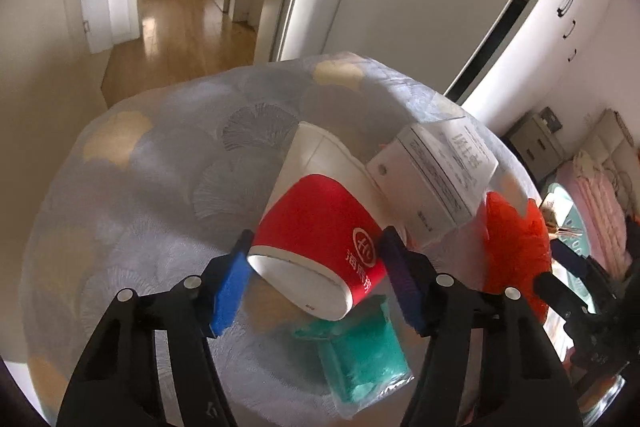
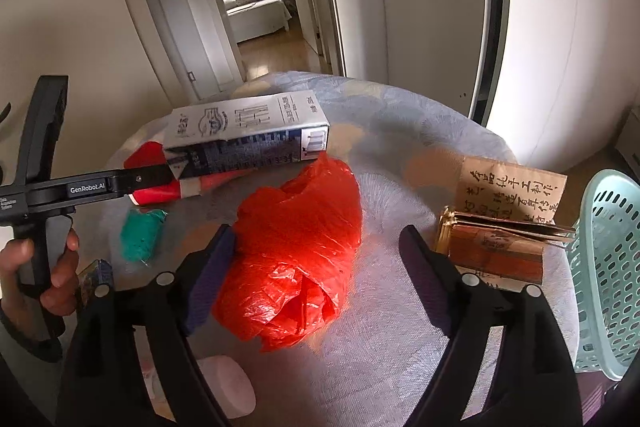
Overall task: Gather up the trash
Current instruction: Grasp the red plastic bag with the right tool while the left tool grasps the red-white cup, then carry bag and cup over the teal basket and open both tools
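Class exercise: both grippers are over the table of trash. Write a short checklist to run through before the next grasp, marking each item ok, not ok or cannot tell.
1. Left gripper straddles the red paper cup: ok.
2. Left pads pressing the cup: not ok, gaps show.
3. Right gripper open around the red plastic bag: ok.
4. White carton clear of the cup: not ok, it rests against it.
5. Basket beside the table: ok.

Both wrist cameras look steeply down, close over the bench (image 1: 132, 195), toward a hallway at upper left of each frame. They share the cup (image 1: 320, 227), carton (image 2: 248, 135) and red bag (image 2: 296, 255).
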A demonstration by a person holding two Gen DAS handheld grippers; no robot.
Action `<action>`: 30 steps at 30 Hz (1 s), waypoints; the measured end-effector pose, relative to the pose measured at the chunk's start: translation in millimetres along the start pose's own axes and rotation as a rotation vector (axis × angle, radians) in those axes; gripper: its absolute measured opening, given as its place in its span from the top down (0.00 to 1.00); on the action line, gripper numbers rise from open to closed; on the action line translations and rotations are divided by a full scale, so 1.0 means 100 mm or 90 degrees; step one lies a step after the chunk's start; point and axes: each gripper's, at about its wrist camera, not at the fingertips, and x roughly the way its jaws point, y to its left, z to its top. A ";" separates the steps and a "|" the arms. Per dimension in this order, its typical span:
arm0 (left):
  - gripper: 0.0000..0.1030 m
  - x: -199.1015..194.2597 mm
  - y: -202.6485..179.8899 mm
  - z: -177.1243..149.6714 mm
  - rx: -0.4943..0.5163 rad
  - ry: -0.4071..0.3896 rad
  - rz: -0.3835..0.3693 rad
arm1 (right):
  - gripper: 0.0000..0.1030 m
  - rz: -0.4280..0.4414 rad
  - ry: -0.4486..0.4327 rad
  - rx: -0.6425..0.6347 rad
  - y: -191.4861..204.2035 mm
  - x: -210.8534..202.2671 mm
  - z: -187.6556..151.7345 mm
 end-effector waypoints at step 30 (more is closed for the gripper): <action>0.52 -1.51 -1.04 -0.24 0.057 -0.250 0.030 | 0.66 0.011 -0.103 -0.052 -0.06 -0.84 -0.07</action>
